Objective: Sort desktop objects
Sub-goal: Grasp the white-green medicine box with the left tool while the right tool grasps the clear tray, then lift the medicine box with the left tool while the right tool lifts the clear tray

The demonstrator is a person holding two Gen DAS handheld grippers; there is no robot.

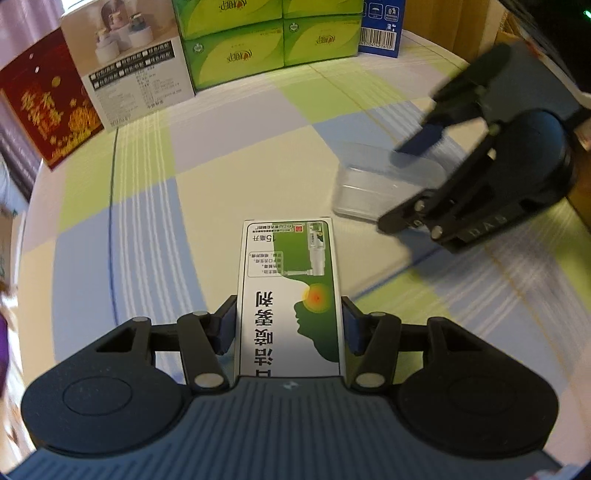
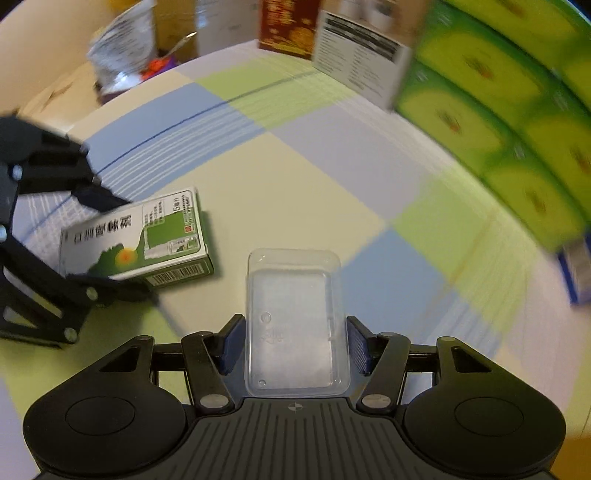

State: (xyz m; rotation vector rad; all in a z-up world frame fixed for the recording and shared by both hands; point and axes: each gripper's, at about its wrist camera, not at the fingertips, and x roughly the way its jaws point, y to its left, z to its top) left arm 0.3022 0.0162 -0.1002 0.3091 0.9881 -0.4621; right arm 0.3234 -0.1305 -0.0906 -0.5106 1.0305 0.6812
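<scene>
The bench (image 1: 258, 155) carries a checked cloth in cream, pale blue, lilac and light green. Along its far edge, ahead of the left hand-held gripper, stand a stack of green tissue packs (image 1: 273, 40), a white product box (image 1: 129, 70) to their left, a red and gold box (image 1: 48, 99) further left, and a blue box (image 1: 382, 29) to their right. In the right wrist view the same green packs (image 2: 498, 110) run down the right side, blurred.

The left hand-held gripper (image 1: 290, 325) is level and low over the bench, pointing toward the far row. Its blue-padded fingers (image 1: 227, 325) stand on either side of a green and white medicine carton (image 1: 290, 291), which lies flat on the cloth with its long axis running forward, its near end between the pads. The pads lie at the carton's long edges; whether they press it cannot be told. In the right wrist view the carton (image 2: 136, 240) lies forward and left, with the left hand-held gripper (image 2: 96, 240) reaching over its left end.

The right hand-held gripper (image 2: 295, 343) is also low and level. A clear plastic case (image 2: 295, 317) lies between its fingers (image 2: 231, 343), with a narrow gap visible on each side, so the jaws stand apart from it. In the left wrist view the right hand-held gripper (image 1: 424, 177) enters from the right, angled down, and the clear case (image 1: 373, 188) sits beneath it, forward and right of the carton and apart from it.
</scene>
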